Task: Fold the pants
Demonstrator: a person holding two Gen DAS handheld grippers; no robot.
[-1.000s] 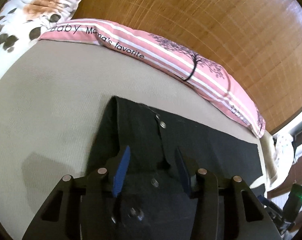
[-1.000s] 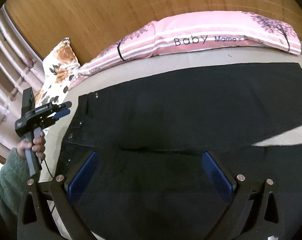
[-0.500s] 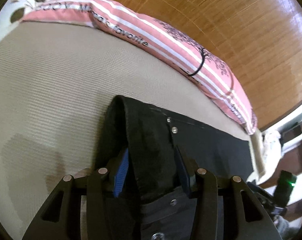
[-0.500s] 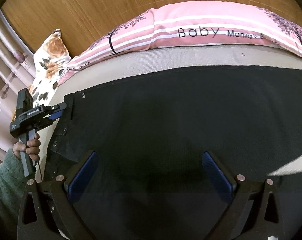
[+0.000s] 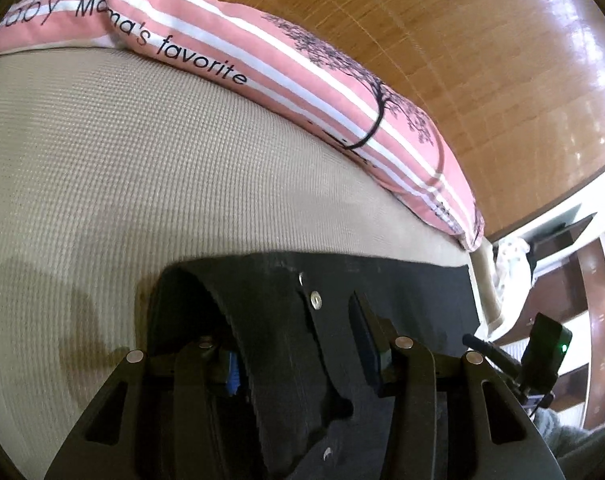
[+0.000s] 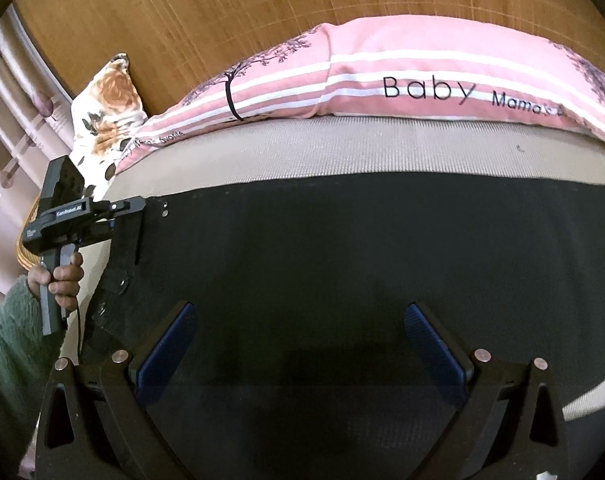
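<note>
Black pants [image 6: 342,248] lie spread across the beige bed [image 6: 342,148], with the waist to the left in the right wrist view. My left gripper [image 5: 290,332] is shut on the waistband [image 5: 270,320], which curls up in a fold between its fingers beside two metal snaps [image 5: 314,300]. In the right wrist view the left gripper [image 6: 130,208] sits at the waist's far corner, held by a hand [image 6: 58,276] in a green sleeve. My right gripper [image 6: 298,312] hangs over the middle of the pants, jaws wide apart, and nothing presses on its blue pads [image 6: 166,344].
A long pink striped pillow [image 6: 422,80] lies along the far edge of the bed against a wooden headboard [image 6: 222,8]. A floral cushion [image 6: 106,108] sits at the left end. Bare beige mattress [image 5: 102,168] stretches left of the waist. Shelves [image 5: 574,280] stand beyond the bed's right end.
My left gripper has carried the waistband toward the pillow and tipped downward, and the fabric now folds up between its fingers. The right gripper moved closer to the pillow over the pants, still wide.
</note>
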